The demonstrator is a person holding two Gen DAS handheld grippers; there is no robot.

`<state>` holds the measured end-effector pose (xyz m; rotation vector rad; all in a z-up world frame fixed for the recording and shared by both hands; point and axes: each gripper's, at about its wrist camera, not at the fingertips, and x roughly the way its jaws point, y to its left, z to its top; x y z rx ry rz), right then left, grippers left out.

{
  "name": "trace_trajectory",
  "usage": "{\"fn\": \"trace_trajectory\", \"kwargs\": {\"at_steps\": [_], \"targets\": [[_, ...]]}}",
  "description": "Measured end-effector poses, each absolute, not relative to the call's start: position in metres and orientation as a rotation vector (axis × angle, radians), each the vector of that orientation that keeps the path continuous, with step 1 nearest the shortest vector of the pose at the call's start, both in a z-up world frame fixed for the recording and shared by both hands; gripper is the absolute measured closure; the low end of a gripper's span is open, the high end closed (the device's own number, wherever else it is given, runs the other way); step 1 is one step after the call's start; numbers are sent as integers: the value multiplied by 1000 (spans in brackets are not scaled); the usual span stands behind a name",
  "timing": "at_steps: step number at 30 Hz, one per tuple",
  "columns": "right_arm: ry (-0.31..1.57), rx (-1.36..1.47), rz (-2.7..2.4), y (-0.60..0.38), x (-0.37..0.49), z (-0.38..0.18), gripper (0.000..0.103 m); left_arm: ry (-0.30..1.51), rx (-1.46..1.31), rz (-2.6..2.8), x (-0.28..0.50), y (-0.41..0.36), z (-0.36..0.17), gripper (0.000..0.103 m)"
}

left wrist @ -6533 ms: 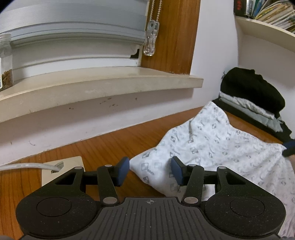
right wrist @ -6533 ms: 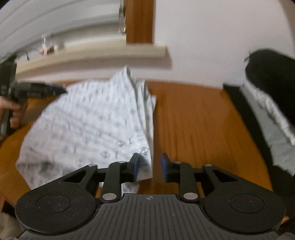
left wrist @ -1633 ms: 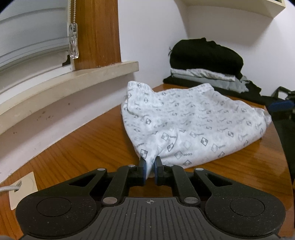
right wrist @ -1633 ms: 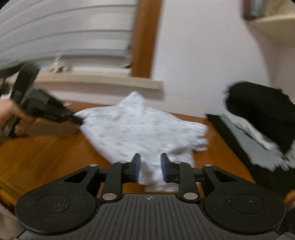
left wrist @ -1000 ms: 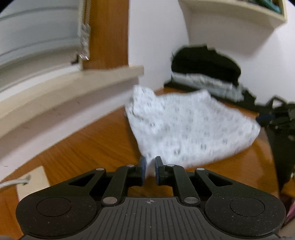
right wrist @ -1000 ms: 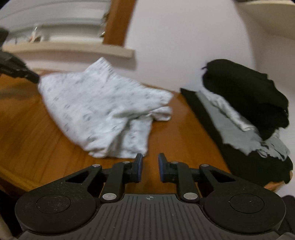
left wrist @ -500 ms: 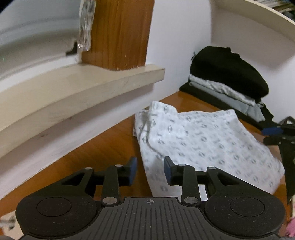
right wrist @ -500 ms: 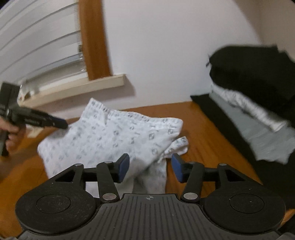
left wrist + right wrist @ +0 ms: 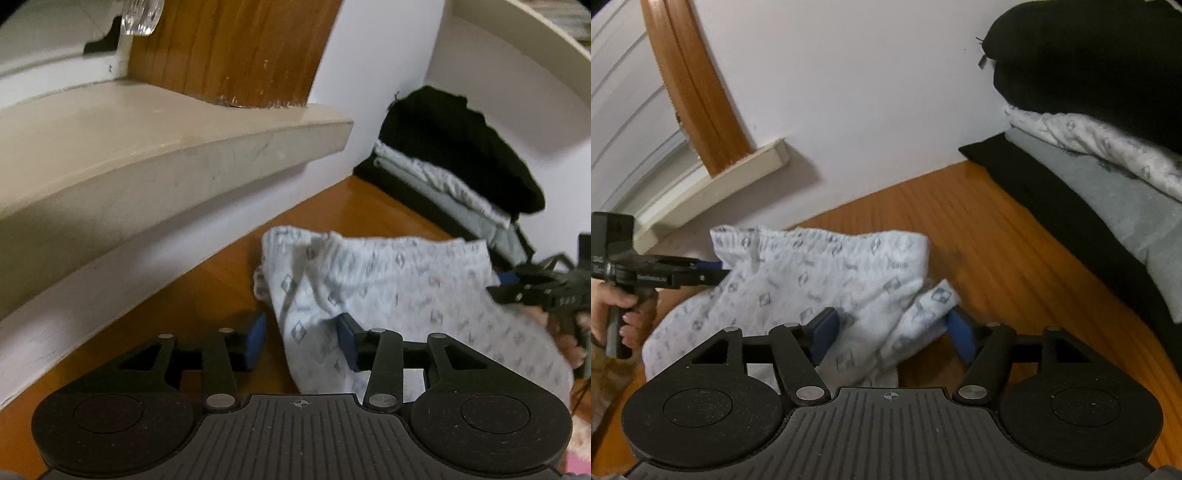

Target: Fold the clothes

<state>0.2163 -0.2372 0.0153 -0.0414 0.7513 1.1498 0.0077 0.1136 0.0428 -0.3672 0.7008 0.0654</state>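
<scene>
A white garment with a grey diamond print (image 9: 399, 291) lies folded over on the wooden table (image 9: 207, 291). My left gripper (image 9: 301, 339) hovers low at its left edge; the jaws are opening, with the cloth's edge between them but not pressed. My right gripper (image 9: 892, 332) is at the garment's (image 9: 812, 273) right end. Its jaws are also opening, and a bunched fold lies loosely between them. Each view shows the other gripper at the cloth's far side: the right gripper (image 9: 498, 286), and the left gripper (image 9: 718, 269) held by a hand (image 9: 613, 306).
A stack of folded clothes (image 9: 461, 147) with a black piece on top (image 9: 1089, 74) sits by the wall at the table's right end. A beige window sill (image 9: 166, 147) overhangs the table's back edge, under a wooden frame (image 9: 701, 103).
Both grippers went from nearly shut at the garment's near corners to wide apart. They moved forward to the far end of the cloth. The right gripper has rolled.
</scene>
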Motion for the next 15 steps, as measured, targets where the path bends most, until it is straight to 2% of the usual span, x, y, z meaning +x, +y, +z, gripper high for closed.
{"fn": "trace_trajectory", "kwargs": {"at_steps": [2,4,5,6,7,8,15], "targets": [[754,-47,1174,-231,219,15,45,691,-397,41,13,119,41,59],[760,-49,1200,-225,221,14,66,696,-411,17,18,121,40,68],[775,-34,1220,-224,223,13,72,700,-416,5,21,121,40,70],[789,-19,1240,-222,224,12,77,704,-422,-8,23,122,39,78],[801,-5,1257,-221,225,10,79,699,-422,-14,23,121,40,86],[801,-1,1263,-221,225,10,80,691,-420,-19,22,120,41,87],[644,21,1258,-245,198,29,87,567,-343,-55,3,96,77,92]]}}
